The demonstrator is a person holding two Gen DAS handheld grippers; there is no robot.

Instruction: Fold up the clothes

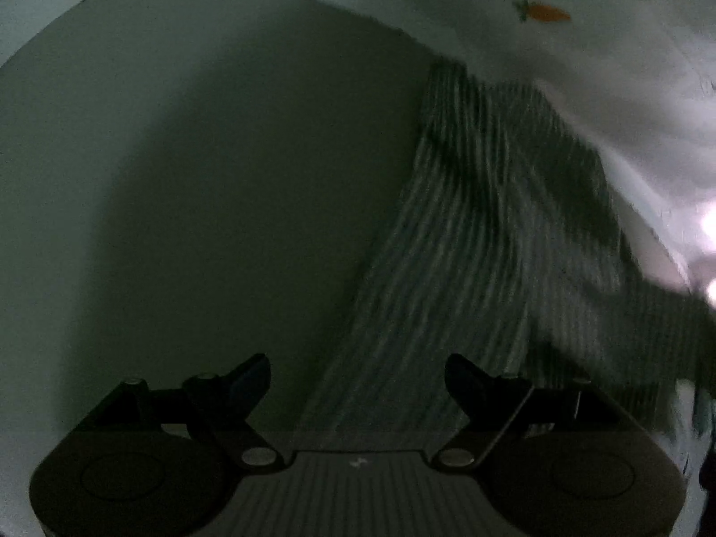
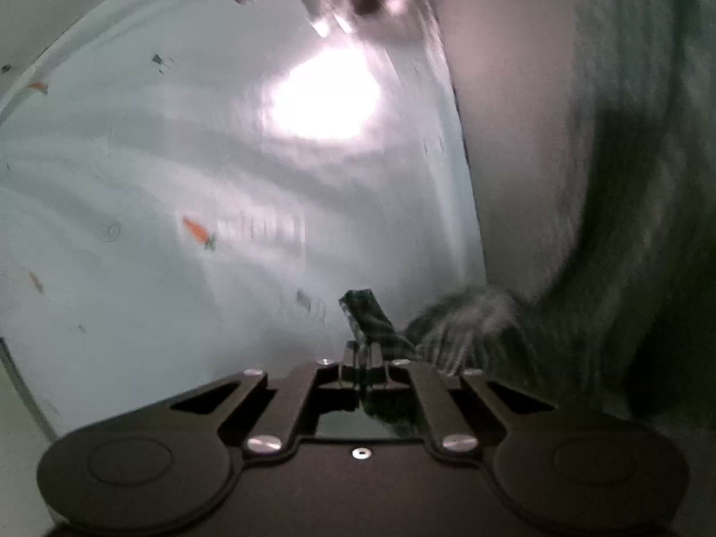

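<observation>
Clearly, two views of one striped garment are given, each from behind a gripper. In the left wrist view, a plain grey-green surface (image 1: 188, 188) fills the left and middle, dim and in shadow. At the near edge the left gripper (image 1: 358, 373) is seen with its two dark fingers (image 1: 250, 376) spread wide and nothing caught between them. To the right of that gap, the striped garment (image 1: 492, 246) is laid out in a broad band that runs from the near middle up toward the far right, its thin light and dark lines rumpled into soft waves. Beyond it, along the far and right side, a pale sheet printed with small carrots (image 1: 543, 12) is spread.

In the right wrist view, the same pale sheet (image 2: 134, 179) covers the left and centre, with a bright glare (image 2: 326, 98) near the far middle and a carrot print (image 2: 197, 229) on the left. At the near centre the right gripper (image 2: 363, 358) is shown with its fingers pressed together on a dark, checked strip of cloth (image 2: 364, 308), which sticks up past the tips. Whether that strip belongs to the striped garment cannot be told with certainty. Just to the right, blurred striped fabric (image 2: 465, 326) is bunched beside the fingers, and grey-green cloth (image 2: 626, 179) fills the whole right side, too smeared for detail.
</observation>
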